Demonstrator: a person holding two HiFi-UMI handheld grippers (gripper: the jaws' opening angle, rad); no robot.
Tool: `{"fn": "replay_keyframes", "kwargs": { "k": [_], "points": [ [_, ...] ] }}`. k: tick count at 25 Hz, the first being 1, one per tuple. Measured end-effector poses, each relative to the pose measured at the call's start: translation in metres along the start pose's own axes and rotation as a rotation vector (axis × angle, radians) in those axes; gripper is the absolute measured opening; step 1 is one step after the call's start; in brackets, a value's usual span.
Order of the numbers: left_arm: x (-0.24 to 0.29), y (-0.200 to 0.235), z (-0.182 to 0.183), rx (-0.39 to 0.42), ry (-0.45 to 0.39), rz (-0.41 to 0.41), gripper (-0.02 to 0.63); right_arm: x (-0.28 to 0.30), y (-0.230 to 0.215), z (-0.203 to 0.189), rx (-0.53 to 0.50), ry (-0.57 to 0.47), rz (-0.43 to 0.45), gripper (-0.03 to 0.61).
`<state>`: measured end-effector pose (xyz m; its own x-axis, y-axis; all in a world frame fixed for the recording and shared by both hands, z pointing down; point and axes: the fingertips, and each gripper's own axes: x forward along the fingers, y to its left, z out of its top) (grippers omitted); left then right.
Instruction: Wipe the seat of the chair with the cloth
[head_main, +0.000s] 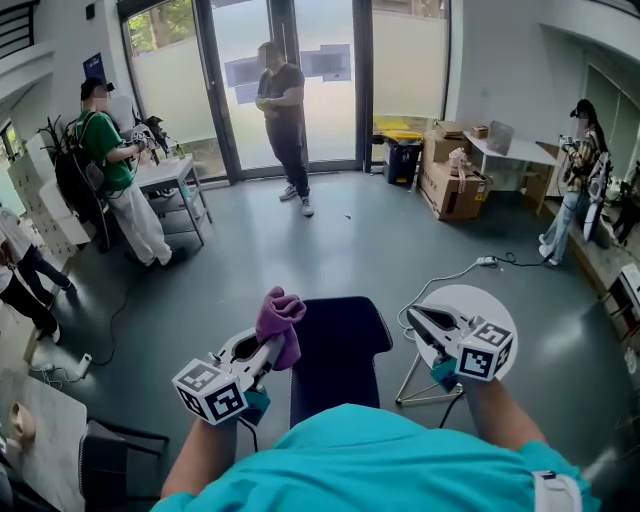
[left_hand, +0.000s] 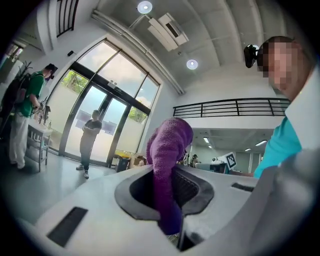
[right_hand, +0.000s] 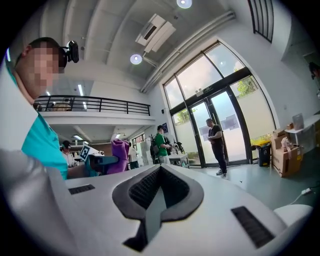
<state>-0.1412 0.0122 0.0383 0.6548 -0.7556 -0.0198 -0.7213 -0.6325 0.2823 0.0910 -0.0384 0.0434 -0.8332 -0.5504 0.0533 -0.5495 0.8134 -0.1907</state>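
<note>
Beside the chair (head_main: 340, 350), left gripper (head_main: 270, 348) pinches purple cloth (head_main: 280, 318) (right gripper (head_main: 412, 318): fingers (right_hand: 142, 187) together, empty)

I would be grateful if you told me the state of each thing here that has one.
left tongs: shut on the purple cloth.
purple cloth: bunched, held clear of the chair seat.
right tongs: shut, empty.
chair seat: bare, nothing lying on it.
glass doors: closed.

Looked like a lab-ish open workspace, honestly: tall glass doors (head_main: 290, 80), grey floor (head_main: 380, 250), mezzanine railing (left_hand: 230, 106) overhead, cardboard boxes (head_main: 452, 185) beside a white table (head_main: 515, 150), plus a person in green (head_main: 108, 150) tinkering at a bench (head_main: 165, 172).
</note>
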Motion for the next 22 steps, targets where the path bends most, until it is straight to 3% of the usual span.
{"fn": "replay_keyframes", "kwargs": {
  "k": [22],
  "points": [
    [-0.002,-0.013,-0.005,-0.026,0.004,-0.053,0.052,-0.008,0.012,-0.012,-0.041,0.047,-0.04,-0.009]
  ]
}}
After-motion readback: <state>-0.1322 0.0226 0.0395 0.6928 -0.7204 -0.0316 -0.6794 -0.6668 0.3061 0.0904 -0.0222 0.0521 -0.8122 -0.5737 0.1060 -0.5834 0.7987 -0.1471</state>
